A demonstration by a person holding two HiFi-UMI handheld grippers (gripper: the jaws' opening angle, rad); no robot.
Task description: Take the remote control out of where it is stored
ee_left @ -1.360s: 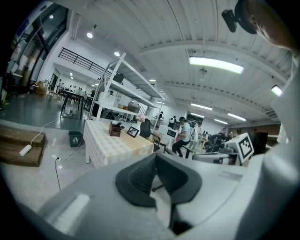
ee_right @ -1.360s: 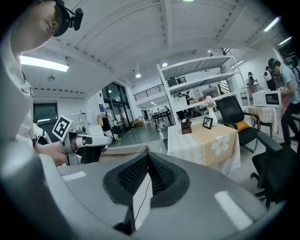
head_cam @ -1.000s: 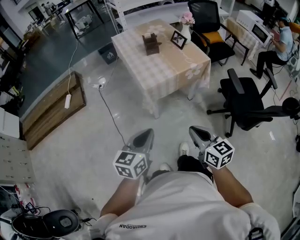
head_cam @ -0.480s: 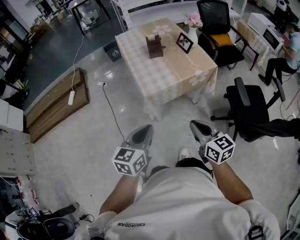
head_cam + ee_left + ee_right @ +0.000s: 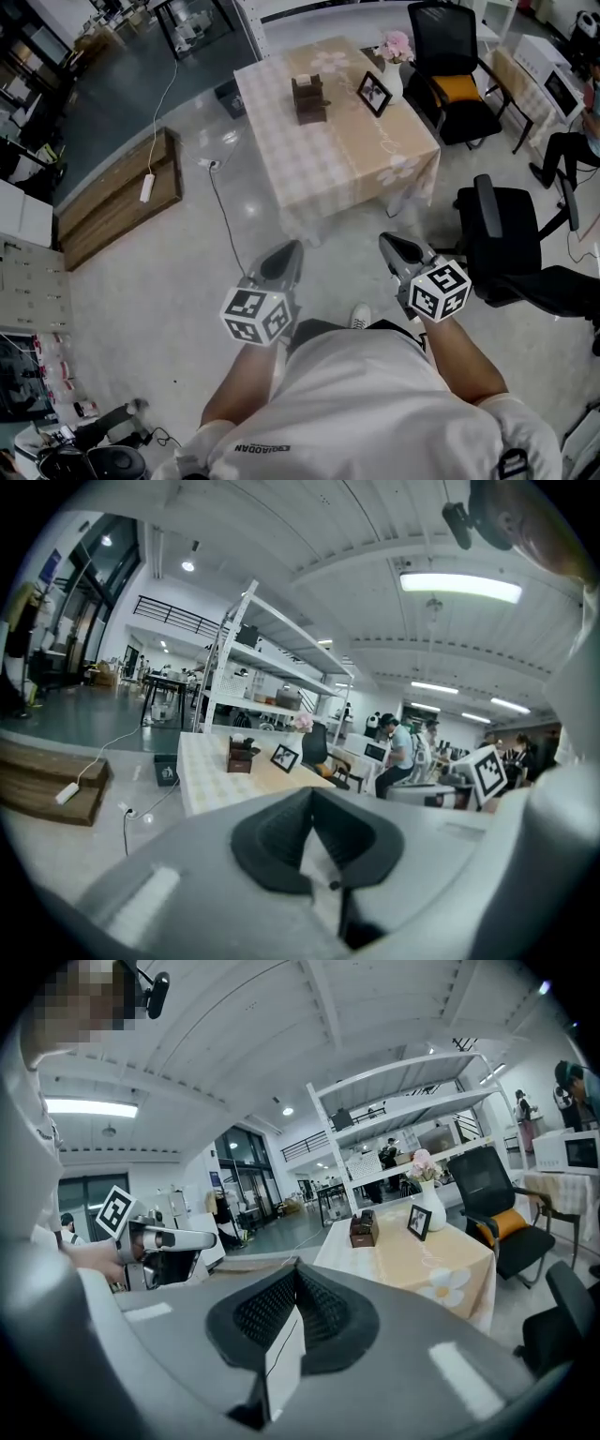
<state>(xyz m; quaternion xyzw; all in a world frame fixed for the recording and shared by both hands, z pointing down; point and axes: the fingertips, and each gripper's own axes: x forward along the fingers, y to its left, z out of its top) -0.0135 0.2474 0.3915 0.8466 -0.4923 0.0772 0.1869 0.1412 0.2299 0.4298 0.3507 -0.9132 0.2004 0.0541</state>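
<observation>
A small brown wooden holder [image 5: 307, 98] stands on the table [image 5: 323, 155], which wears a beige checked cloth. Something pale sticks out of the holder's top; I cannot make out a remote control. The holder also shows far off in the left gripper view [image 5: 241, 756] and in the right gripper view [image 5: 362, 1229]. My left gripper [image 5: 286, 253] and right gripper [image 5: 390, 244] are held side by side over the floor, short of the table, and point at it. Both are shut with nothing between the jaws, left gripper [image 5: 312, 796] and right gripper [image 5: 296, 1269].
On the table beside the holder are a photo frame [image 5: 374, 93] and a vase of pink flowers [image 5: 396, 52]. Black office chairs stand behind the table [image 5: 450, 66] and at the right [image 5: 511, 234]. A cable and socket [image 5: 212, 166] lie on the floor left, near a wooden platform [image 5: 112, 202].
The person has walked toward the table, which now lies nearer and lower in the head view. Both grippers have come forward with the person and stay shut.
</observation>
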